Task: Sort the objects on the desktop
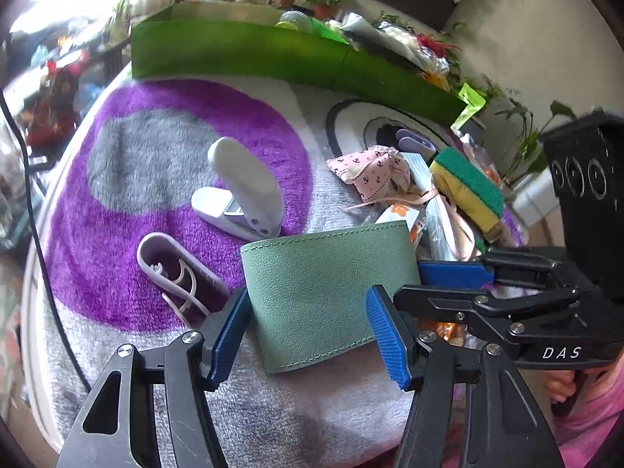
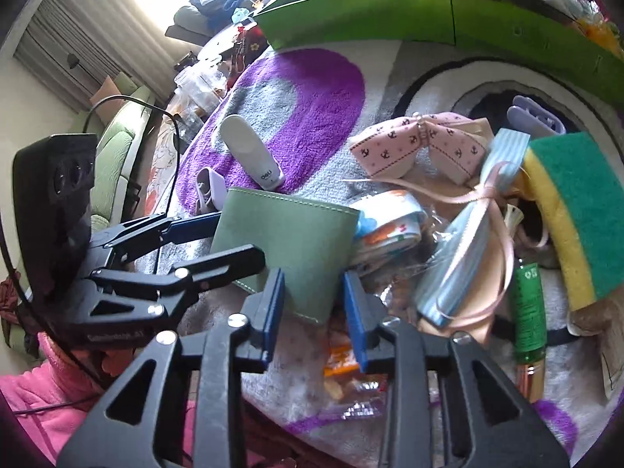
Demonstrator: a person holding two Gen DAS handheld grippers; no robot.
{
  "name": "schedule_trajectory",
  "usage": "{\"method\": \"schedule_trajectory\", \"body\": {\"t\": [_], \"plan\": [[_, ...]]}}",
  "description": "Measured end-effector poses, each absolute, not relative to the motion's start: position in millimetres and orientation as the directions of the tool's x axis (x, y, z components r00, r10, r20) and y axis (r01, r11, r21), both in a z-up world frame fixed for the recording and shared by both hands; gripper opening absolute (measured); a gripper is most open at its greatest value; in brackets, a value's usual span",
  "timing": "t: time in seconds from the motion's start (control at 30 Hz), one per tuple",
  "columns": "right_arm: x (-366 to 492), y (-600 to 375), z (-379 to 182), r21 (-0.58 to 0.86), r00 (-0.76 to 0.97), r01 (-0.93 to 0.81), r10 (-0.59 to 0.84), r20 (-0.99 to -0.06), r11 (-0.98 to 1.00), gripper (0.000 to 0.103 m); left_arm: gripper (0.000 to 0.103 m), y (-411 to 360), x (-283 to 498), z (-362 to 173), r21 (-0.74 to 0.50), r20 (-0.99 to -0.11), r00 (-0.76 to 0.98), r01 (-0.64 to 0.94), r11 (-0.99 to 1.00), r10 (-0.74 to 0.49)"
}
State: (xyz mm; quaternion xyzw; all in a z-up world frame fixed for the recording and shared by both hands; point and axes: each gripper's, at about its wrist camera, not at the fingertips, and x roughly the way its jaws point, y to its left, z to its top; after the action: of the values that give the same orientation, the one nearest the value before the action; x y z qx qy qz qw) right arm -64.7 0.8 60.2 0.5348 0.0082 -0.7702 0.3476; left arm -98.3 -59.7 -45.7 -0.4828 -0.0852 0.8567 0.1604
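One sage-green stitched suede sleeve (image 1: 327, 296) lies flat, unzipped-looking

One green pouch (image 1: 323, 296), one hole punch (image 1: 243, 187), one sponge (image 1: 468, 183), one bow (image 1: 370, 171)

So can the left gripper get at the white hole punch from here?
Probably yes: the left gripper straddles the green pouch, and the hole punch lies just beyond on open rug.

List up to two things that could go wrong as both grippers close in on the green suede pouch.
1. Both the left gripper and the right gripper straddle the green pouch, so they may tug against each other.
2. The ribbon roll touches the pouch and could get dragged along.
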Motion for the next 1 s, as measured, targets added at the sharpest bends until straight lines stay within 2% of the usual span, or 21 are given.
{"method": "schedule_trajectory", "body": {"t": [0.3, 0.63, 0.9, 1.0], "plan": [[-55, 6, 65, 0.337, -0.226, 0.555, -0.528, -0.819, -0.761, 0.036, 0.062, -51, -92, -37, -0.239, -0.793, -0.512, -0.239, -0.941, 0.331], [-68, 1, 57, 0.377, -0.195, 0.517, -0.535, -0.822, -0.768, 0.039, 0.062, -59, -105, -47, -0.298, -0.793, -0.482, -0.228, -0.927, 0.374], [-56, 7, 66, 0.360, -0.238, 0.529, -0.541, -0.806, -0.768, 0.036, 0.061, -52, -98, -31, -0.256, -0.775, -0.525, -0.247, -0.934, 0.351], [-54, 11, 78, 0.353, -0.267, 0.539, -0.552, -0.790, -0.765, 0.036, 0.056, -46, -93, -16, -0.219, -0.753, -0.566, -0.269, -0.938, 0.337]]}}
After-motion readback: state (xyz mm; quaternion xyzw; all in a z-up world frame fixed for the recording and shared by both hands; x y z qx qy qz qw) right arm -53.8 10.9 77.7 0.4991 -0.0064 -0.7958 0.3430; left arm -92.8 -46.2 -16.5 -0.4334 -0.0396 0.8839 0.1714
